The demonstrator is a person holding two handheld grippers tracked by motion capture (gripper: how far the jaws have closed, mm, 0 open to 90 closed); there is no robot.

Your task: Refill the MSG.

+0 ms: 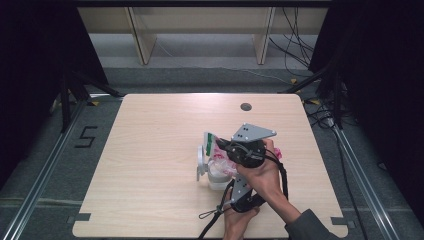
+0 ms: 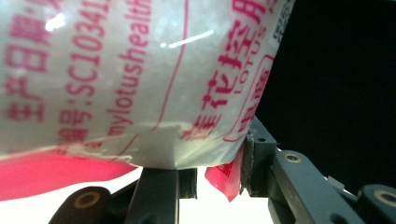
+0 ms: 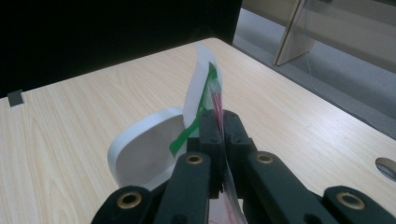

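A soft pack of wet wipes [image 1: 220, 169] with pink print lies right of the table's middle, and its white flip lid [image 1: 201, 162] stands open to the left. My right gripper [image 1: 219, 144], under its grey plate, is shut on the pack's white-and-green seal flap [image 1: 208, 142] and holds it upright. The right gripper view has those jaws [image 3: 218, 122] pinching the flap [image 3: 201, 88] with a thin red-printed film, the lid [image 3: 140, 149] behind. My left gripper [image 1: 231, 184] comes in from the near side. Its jaws [image 2: 205, 163] clamp the pack [image 2: 130, 79] at its lower end.
The pale wooden table [image 1: 150, 150] has a round cable hole [image 1: 245, 106] near its far edge. A black cable loop [image 1: 209, 215] trails off the left gripper by the near edge. Wooden frame legs and floor cables lie beyond the table.
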